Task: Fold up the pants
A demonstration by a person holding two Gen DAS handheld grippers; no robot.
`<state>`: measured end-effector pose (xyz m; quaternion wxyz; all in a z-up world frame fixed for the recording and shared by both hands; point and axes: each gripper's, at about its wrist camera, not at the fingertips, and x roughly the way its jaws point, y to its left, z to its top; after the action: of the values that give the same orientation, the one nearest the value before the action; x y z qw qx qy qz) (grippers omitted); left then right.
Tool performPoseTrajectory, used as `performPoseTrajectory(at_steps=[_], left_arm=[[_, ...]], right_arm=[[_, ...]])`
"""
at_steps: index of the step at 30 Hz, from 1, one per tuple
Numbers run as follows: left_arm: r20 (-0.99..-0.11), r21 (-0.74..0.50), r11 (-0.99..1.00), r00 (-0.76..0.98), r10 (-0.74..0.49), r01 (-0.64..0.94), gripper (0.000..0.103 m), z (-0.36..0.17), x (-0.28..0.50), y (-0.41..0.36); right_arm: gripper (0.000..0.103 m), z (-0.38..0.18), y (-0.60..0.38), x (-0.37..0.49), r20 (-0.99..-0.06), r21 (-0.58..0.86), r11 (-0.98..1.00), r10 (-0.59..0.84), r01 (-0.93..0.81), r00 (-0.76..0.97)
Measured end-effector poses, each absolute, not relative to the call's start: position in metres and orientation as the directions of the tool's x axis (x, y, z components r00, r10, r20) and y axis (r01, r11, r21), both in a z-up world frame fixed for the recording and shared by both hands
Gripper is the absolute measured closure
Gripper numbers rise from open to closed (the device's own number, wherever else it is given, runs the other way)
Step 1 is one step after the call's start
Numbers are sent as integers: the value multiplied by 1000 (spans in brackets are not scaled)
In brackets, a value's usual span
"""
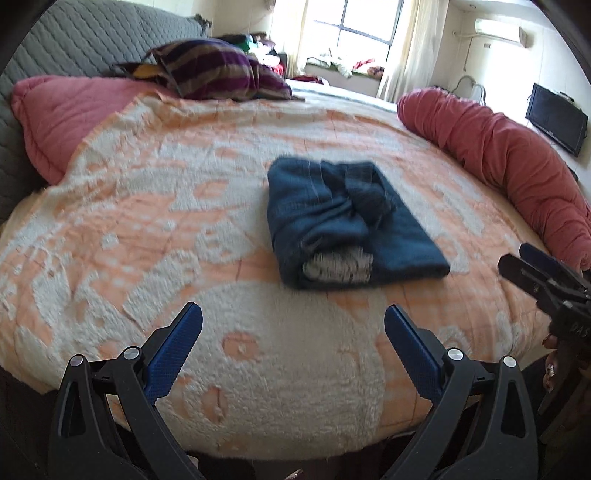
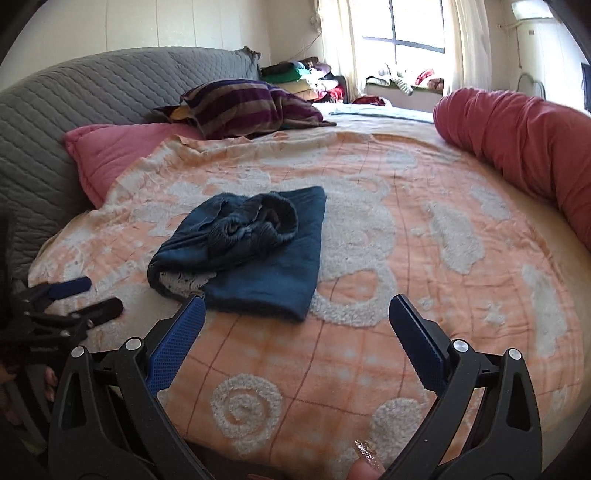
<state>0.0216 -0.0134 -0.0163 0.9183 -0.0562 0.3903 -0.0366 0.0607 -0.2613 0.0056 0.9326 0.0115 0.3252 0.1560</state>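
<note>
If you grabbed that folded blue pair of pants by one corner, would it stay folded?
Probably not: the pants look like soft, creased cloth, so the layers would likely droop open. The bunched waistband on top sits loose and may slide off.

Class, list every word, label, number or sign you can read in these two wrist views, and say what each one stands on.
"DAS": pale embossed letters on the black body of the right gripper, at the right edge of the left wrist view; any further letters are cut off.
Dark blue folded pants: no readable label.
Black flat screen and white air conditioner on the wall: any markings too small to read.
</note>
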Motion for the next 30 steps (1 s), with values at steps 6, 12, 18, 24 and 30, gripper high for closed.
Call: performPoseTrajectory(at_steps=[6, 12, 18, 24, 30], left_arm=[[-719, -141, 990, 687, -106, 6, 4, -21, 26, -10], [-717, -147, 989, 689, -107, 0, 4, -19, 29, -6], [-721, -147, 989, 686, -99, -12, 4, -20, 29, -3], [-732, -138, 990, 676, -87, -22, 4, -22, 30, -3], [-741, -126, 992, 668, -72, -33, 4, -23, 32, -5]], right_arm=[[9, -2, -260, 63, -610, 144, 946, 317, -291, 727], [9, -3, -255, 62, -607, 131, 943, 321, -307, 727], [9, -5, -255, 64, -619, 129, 944, 316, -304, 719], [9, -6, -256, 65, -619, 130, 945, 315, -301, 720], [9, -6, -257, 64, -624, 136, 948, 307, -287, 719]])
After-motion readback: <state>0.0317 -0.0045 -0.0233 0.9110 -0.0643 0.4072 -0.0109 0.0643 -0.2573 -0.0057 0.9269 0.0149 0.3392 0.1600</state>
